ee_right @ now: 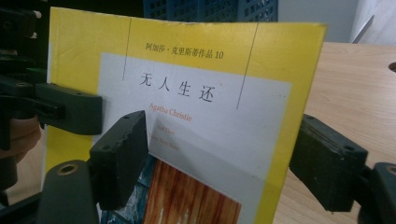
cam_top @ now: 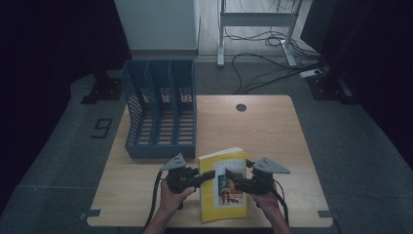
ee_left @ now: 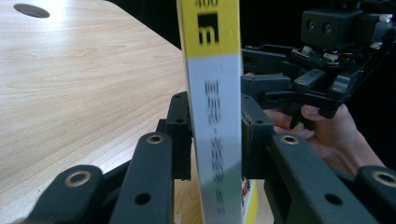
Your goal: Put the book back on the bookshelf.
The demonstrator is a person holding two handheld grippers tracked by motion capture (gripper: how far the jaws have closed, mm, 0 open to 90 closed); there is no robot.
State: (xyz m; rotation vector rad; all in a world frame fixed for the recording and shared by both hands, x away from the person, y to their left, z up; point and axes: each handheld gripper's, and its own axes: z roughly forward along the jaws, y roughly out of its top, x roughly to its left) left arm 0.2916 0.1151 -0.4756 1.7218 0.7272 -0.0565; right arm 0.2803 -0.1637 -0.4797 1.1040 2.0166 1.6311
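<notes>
The left hand-held gripper [cam_top: 210,174] points toward 3 o'clock, its jaws pinching the spine edge of the yellow book [cam_top: 223,185]; in the left gripper view both pads press the spine [ee_left: 215,116] flat between them. The right hand-held gripper [cam_top: 229,176] points toward 9 o'clock, its jaws spread either side of the book's opposite edge, one over the front cover [ee_right: 187,107], one behind. Both forearms rise from 6 o'clock, hands wrapped around the grips. The book sits near the desk's [cam_top: 263,126] front edge, with the blue file rack [cam_top: 160,109] at about 10 o'clock from it.
</notes>
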